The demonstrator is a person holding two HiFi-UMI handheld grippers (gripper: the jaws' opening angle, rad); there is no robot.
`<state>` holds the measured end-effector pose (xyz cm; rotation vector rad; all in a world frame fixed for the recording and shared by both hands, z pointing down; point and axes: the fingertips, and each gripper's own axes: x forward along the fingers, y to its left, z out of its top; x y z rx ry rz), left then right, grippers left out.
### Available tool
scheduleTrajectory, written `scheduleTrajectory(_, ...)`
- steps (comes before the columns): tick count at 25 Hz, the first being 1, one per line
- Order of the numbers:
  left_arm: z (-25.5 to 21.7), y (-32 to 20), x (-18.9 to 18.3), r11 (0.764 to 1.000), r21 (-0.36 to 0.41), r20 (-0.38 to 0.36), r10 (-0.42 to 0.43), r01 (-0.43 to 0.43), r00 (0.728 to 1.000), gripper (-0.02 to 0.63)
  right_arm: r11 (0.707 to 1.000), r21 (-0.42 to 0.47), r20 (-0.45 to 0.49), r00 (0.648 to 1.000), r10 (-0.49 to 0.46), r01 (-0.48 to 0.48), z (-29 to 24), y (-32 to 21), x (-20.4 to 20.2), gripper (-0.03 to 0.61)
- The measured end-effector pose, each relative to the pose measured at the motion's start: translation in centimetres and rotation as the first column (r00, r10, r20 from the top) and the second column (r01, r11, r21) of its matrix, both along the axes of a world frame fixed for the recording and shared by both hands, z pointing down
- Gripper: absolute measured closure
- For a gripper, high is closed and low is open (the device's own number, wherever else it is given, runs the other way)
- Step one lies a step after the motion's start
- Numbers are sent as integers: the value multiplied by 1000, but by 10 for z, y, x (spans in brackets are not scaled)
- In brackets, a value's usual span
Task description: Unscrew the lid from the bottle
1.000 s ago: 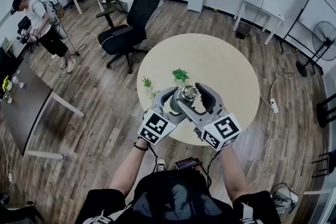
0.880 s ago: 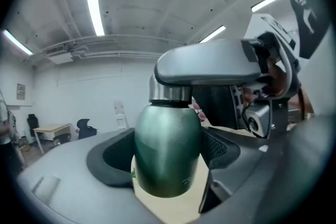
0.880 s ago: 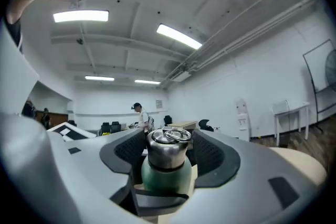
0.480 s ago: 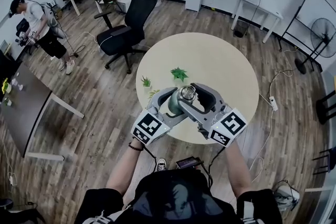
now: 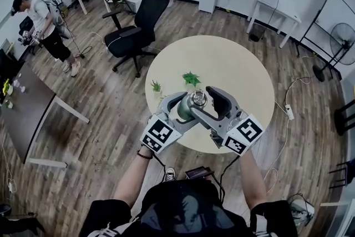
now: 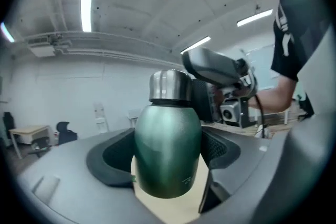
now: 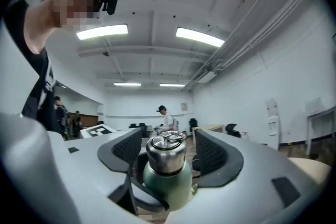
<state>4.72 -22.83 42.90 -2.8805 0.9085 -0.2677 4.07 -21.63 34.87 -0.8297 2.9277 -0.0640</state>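
A dark green metal bottle (image 5: 184, 111) with a steel lid (image 5: 198, 99) is held upright above the table's near edge. My left gripper (image 5: 183, 108) is shut on the bottle's body (image 6: 167, 155), its pads pressing on both sides. My right gripper (image 5: 201, 100) reaches in from the right at the level of the lid (image 7: 166, 153). Its jaws are opening: the lid stands between the pads with a small gap on each side. A wire ring lies on top of the lid.
The round beige table (image 5: 233, 69) carries small green plants (image 5: 191, 79) just beyond the bottle. A black office chair (image 5: 138, 25) stands behind the table. A person (image 5: 44, 25) stands far left near a dark table (image 5: 22, 114). A phone (image 5: 198, 172) lies on the floor near my feet.
My right gripper has turned a little around the lid, its marker cube shifting to the right. The bottle stays held in the left gripper at the same spot.
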Motion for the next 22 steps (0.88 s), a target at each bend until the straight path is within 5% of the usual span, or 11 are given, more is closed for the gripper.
scheduleTrajectory(5,12,-21,-1,954,33,47,-299,297,953,242,960,-110,-47,966,254,-258,29,-25,1,269)
scheduleTrajectory(8,14,-22,0,926,56,48,-376,373,925,242,941,-151,-34,953,301,-303,34,-30,4,321)
scheduleTrajectory(10,13,-18,3,948,48,47,-315,313,948,243,957,-129,-34,966,257,-260,32,-25,5,322)
scheduleTrajectory(13,3,0,6,998,12,13,-63,63,998,242,998,-60,-34,999,35,-37,17,-7,0,322)
scheduleTrajectory(17,-10,27,2,969,-8,-39,246,-247,968,242,970,-14,7,970,-244,244,-8,14,3,322)
scheduleTrajectory(22,-16,14,-9,981,2,-81,195,-195,978,242,974,0,-15,974,-226,226,-19,7,6,322)
